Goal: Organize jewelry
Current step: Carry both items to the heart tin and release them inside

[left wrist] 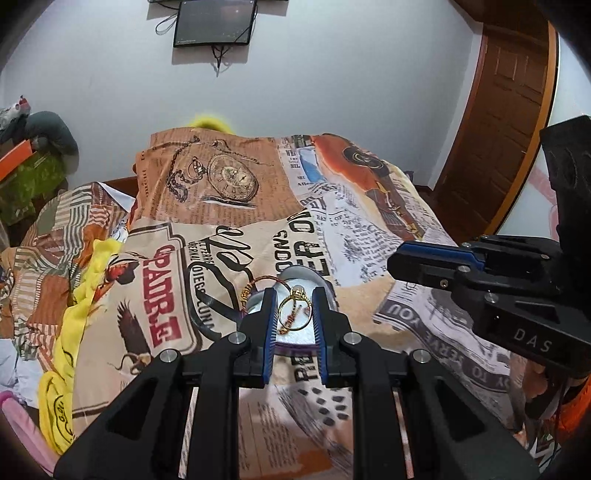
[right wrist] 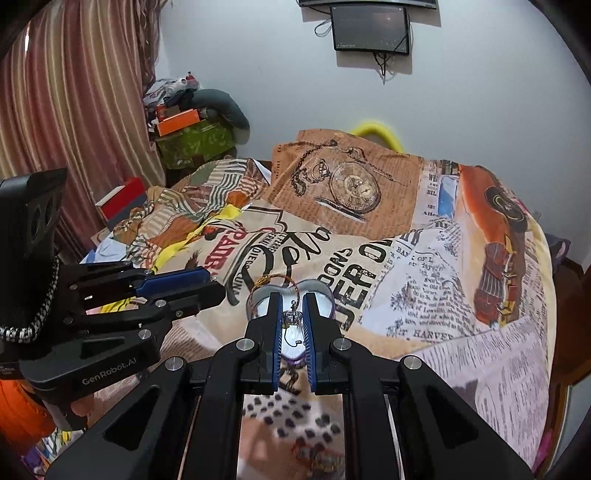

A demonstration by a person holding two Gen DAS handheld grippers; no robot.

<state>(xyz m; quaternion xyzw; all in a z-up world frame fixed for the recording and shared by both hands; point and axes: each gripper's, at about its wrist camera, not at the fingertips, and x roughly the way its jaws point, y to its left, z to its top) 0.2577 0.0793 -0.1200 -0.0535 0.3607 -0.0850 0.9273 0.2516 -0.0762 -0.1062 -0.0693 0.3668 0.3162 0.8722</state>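
My left gripper (left wrist: 294, 300) is shut on a gold ring (left wrist: 280, 312) with a pearl, which stands upright between its blue pads. Just beyond lies a heart-shaped box (left wrist: 295, 274), open and pale inside, on the bed. A red-and-gold bracelet (left wrist: 258, 283) hangs over its left rim. In the right wrist view my right gripper (right wrist: 291, 298) is shut on a small silver crown-shaped piece (right wrist: 293, 317), held over the same heart-shaped box (right wrist: 322, 287); the bracelet (right wrist: 271, 281) arcs over the box's back rim. The two grippers are side by side: the right gripper (left wrist: 393, 264) and the left gripper (right wrist: 216, 284).
A newspaper-print bedspread (left wrist: 369, 229) covers the bed. Yellow cloth (left wrist: 70, 332) lies bunched at its left edge. A red box (right wrist: 122, 201) and stacked clutter (right wrist: 192, 136) sit by the curtain (right wrist: 74, 110). A monitor (left wrist: 214, 22) hangs on the wall, and a wooden door (left wrist: 498, 129) is at the right.
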